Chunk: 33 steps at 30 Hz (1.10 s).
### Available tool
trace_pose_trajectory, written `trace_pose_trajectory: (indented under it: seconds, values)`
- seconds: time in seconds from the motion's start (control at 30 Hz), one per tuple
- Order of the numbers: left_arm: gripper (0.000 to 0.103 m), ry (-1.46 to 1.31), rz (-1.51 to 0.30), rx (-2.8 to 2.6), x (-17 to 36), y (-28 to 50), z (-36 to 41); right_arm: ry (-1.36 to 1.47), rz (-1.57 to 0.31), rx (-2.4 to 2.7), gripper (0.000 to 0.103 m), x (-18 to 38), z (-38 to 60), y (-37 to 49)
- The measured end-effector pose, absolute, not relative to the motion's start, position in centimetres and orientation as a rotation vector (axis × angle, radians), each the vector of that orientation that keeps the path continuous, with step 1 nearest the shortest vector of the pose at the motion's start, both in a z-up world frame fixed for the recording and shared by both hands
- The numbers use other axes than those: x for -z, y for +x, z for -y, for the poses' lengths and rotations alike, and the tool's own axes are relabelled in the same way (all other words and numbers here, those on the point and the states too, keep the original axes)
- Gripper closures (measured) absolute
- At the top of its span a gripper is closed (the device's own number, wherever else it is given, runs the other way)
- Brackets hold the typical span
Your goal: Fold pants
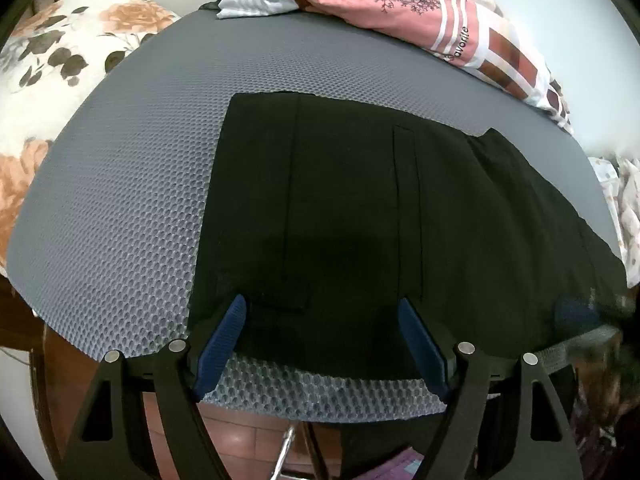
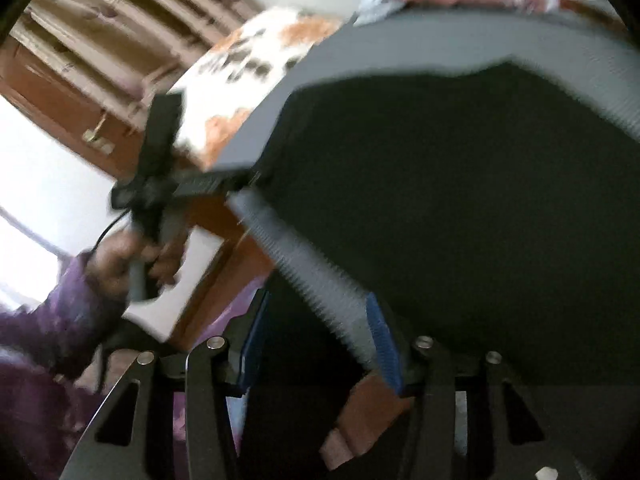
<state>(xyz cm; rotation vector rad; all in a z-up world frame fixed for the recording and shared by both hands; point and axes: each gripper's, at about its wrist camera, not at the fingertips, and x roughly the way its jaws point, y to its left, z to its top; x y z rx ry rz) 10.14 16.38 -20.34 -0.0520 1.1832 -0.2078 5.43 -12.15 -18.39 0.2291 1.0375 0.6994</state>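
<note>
Black pants (image 1: 360, 200) lie flat on the grey mesh mat (image 1: 120, 220), one leg running off to the right. My left gripper (image 1: 322, 302) hovers over their near edge, open, and its blue pads (image 1: 224, 340) touch no cloth. At the right border of the left wrist view a blurred blue pad of the right gripper (image 1: 572, 312) shows by the pants. The right wrist view is blurred. There the right gripper (image 2: 316, 296) stands at the mat's near edge (image 2: 304, 272) with its jaws apart, beside the pants (image 2: 460, 200). A hand (image 2: 132, 256) holds the left gripper (image 2: 236, 178).
Pink and striped clothes (image 1: 420, 4) are piled at the mat's far edge. A floral cushion (image 1: 52, 80) lies to the left, more cloth (image 1: 624, 208) at the right. Below the near edge are a wooden frame (image 2: 224, 264) and tiled floor (image 1: 240, 436).
</note>
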Motion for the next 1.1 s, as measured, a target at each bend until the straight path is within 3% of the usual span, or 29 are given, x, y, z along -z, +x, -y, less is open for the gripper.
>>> trace_pose_trajectory:
  seconds: [0.1, 0.27, 0.53, 0.6, 0.67, 0.8, 0.87, 1.1]
  values:
    - [0.024, -0.064, -1.186, 0.211, 20.4, 10.5, -16.1, 0.205, -0.985, -0.597, 0.055, 18.3, 12.8, 7.9]
    - [0.024, -0.065, -1.199, 0.206, 20.2, 10.7, -16.0, 0.200, -1.146, -0.836, 0.054, 20.8, 9.4, 6.5]
    - [0.024, -0.081, -1.127, 0.334, 16.7, 9.5, -11.1, 0.112, -0.921, -0.582, 0.054, 15.2, 13.3, 13.9]
    - [0.024, -0.034, -1.168, 0.408, 18.0, 9.8, -8.5, 0.063, -0.901, -0.525, 0.059, 15.5, 13.6, 16.4]
    - [0.024, -0.015, -1.237, 0.388, 20.3, 10.4, -7.6, 0.027, -0.938, -0.532, 0.078, 16.4, 13.0, 18.3]
    - [0.024, -0.051, -1.206, 0.341, 21.0, 10.1, -8.1, -0.123, -0.962, -0.487, 0.087, 18.3, 12.0, 20.4]
    - [0.024, -0.010, -1.212, 0.285, 21.5, 9.8, -8.0, -0.133, -0.952, -0.447, 0.103, 18.8, 12.5, 21.8]
    - [0.024, -0.021, -1.203, 0.292, 21.7, 9.9, -8.1, 0.167, -0.949, -0.320, 0.103, 20.0, 19.7, 24.5]
